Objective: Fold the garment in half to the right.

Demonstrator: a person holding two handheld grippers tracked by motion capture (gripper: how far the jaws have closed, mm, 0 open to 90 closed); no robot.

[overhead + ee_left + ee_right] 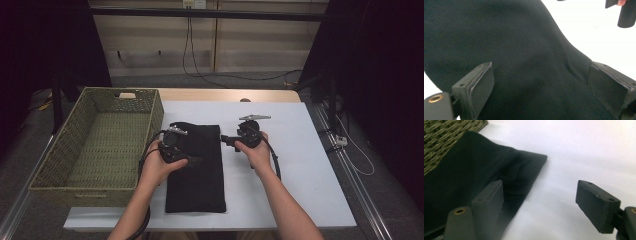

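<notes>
Table (300,165) carried it all: white top, woven basket (100,145) on the left, and just right of the basket a black cloth (197,170) lay flat, folded into a long strip running near to far. Judging by the layout, this was the pickup stage of moving or folding that cloth, with no grip made yet. Left gripper (175,145) hovered over the cloth's far-left part, its jaws spread wide above the fabric, nothing pinched. Right gripper (245,137) sat just off the cloth's right edge over bare table, jaws likewise spread and empty, pointed toward the far-right corner. Next move, as I read it, called for both to drop onto that far edge and close on the fabric together.
</notes>
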